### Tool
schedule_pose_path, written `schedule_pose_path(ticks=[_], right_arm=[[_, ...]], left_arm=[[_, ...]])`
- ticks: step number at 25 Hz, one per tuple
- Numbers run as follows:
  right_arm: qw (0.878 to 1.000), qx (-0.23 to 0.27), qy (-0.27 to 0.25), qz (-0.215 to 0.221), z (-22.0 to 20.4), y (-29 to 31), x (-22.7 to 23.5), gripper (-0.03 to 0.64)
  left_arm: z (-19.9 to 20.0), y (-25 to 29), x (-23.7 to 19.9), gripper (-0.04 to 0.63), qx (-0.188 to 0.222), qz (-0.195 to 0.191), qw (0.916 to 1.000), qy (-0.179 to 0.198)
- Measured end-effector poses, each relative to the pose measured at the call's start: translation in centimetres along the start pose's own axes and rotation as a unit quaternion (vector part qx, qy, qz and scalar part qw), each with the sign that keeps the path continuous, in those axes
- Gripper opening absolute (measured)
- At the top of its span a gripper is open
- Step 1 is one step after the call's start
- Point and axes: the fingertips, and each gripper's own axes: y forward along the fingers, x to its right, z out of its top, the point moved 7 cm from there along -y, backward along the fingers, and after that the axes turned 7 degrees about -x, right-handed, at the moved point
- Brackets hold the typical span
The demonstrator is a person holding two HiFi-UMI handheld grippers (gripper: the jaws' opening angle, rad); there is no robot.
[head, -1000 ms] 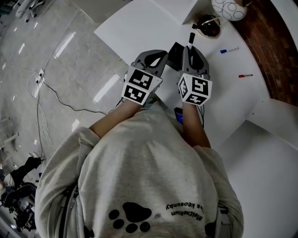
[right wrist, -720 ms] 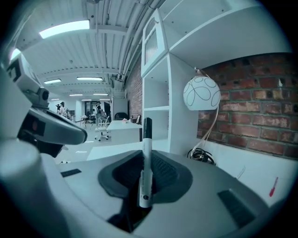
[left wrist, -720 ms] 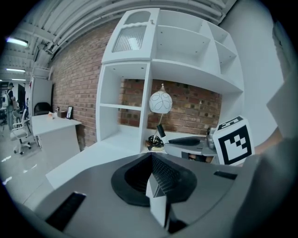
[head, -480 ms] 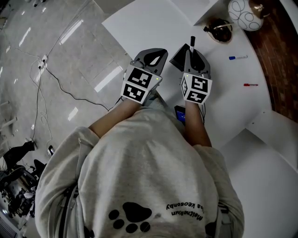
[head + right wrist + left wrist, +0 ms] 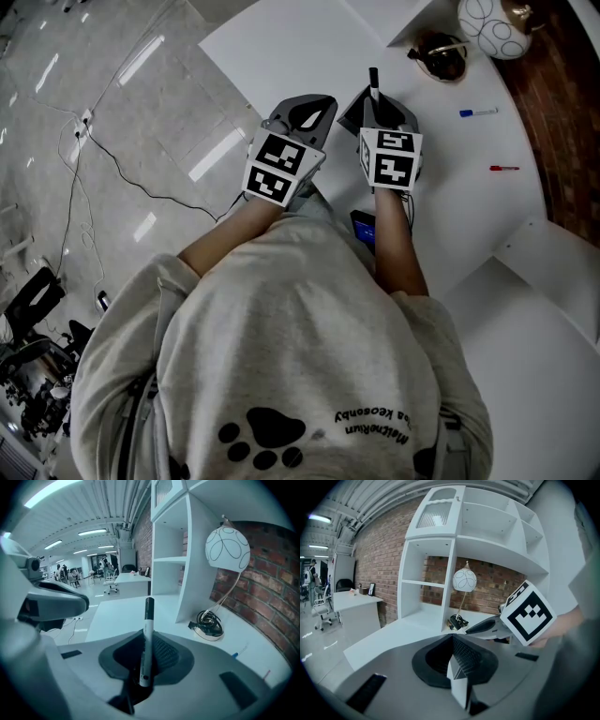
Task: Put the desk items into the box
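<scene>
Left claw (image 5: 453,644) pinching white piece (image 5: 458,680), globe lamp (image 5: 464,580), white shelves (image 5: 440,550)

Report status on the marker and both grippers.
Right gripper shut on marker, black end pointing forward. Left gripper shut on thin white piece, identity unclear. Blue pen, red pen lying on desk. No obstruction seen.

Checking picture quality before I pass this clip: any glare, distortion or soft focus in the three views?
Head view: sharp, with bright streaks of glare on the glossy floor. Left gripper view: strong fisheye, black corners, the shelf unit leaning and bowed, the near grey foreground soft. Right gripper view: same fisheye, bluish cast, marker crisp, ceiling lights blown out.
</scene>
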Motion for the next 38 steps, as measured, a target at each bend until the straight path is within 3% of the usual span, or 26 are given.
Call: schedule_pose_path(ticks=[9,13,18,23,27,31,38], right_arm=[[0.996,-0.077,0.012,0.04,0.4,0.7,-0.2,0.077],[0.995,-0.081,0.031,0.055,0.5,0.3,-0.4,0.098],[0.997,-0.036,0.051,0.043,0.6,-1.0,-0.2,0.115],[0.997,0.045,0.052,-0.015,0.1,-3.2,-0.3,0.115],[0.992,0.095,0.054,-0.058,-0.5,-5.0,-0.6,0.11],[0.986,0.125,0.062,-0.091,-0.8,-6.5,-0.7,0.057],[0.976,0.162,0.09,-0.111,-0.6,-9.4,-0.4,0.023]], left_arm=[[0.4,0.8,-0.1,0.005,-0.002,-0.008,1.0,-0.001],[0.7,0.8,-0.1,0.004,0.0,-0.013,0.9999,0.002],[1.1,0.7,0.1,0.003,0.004,-0.023,0.9997,0.007],[1.2,0.5,0.9,0.004,0.006,-0.036,0.9992,0.018],[1.2,0.4,1.7,0.003,0.011,-0.049,0.9983,0.029],[1.7,0.1,2.7,0.004,0.018,-0.063,0.997,0.041],[2.6,-0.4,4.1,0.005,0.031,-0.084,0.9942,0.06]])
